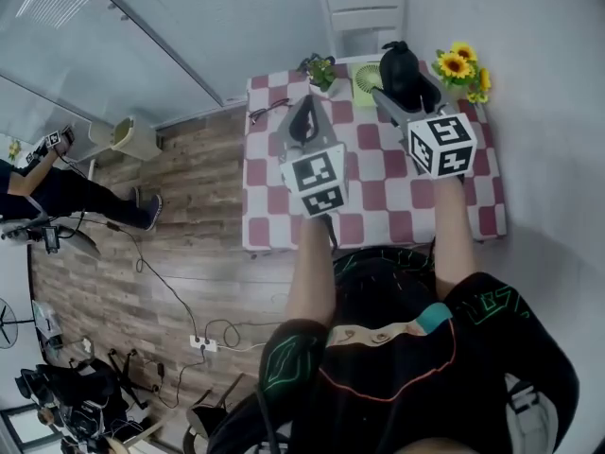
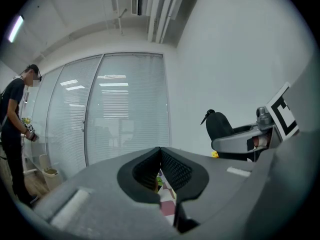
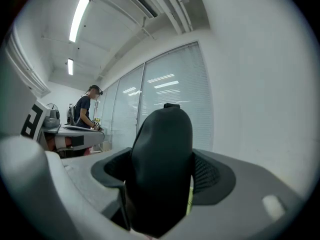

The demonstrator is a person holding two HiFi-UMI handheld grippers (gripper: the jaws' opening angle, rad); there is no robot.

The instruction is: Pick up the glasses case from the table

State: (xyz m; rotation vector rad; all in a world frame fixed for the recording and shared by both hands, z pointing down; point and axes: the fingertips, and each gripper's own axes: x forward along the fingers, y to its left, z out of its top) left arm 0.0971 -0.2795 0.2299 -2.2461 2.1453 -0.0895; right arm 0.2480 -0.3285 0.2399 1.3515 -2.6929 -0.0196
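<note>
The black glasses case [image 1: 401, 67] is held off the red-and-white checkered table [image 1: 378, 211], upright between the jaws of my right gripper [image 1: 405, 93]. In the right gripper view the case [image 3: 162, 164] fills the space between the pads, with the right gripper [image 3: 162, 184] shut on it. The left gripper view also shows the case [image 2: 218, 125] sticking up from that gripper. My left gripper [image 1: 304, 113] hovers over the table's left half; its jaws [image 2: 160, 153] meet at the tips with nothing between them.
Sunflowers [image 1: 461, 68] stand at the table's far right corner, a small green plant [image 1: 321, 70] and a pale green round item [image 1: 367, 78] at the far edge. A white chair [image 1: 364, 12] is behind the table. A dark cable [image 1: 267, 112] lies far left. Another person [image 1: 57, 189] stands left.
</note>
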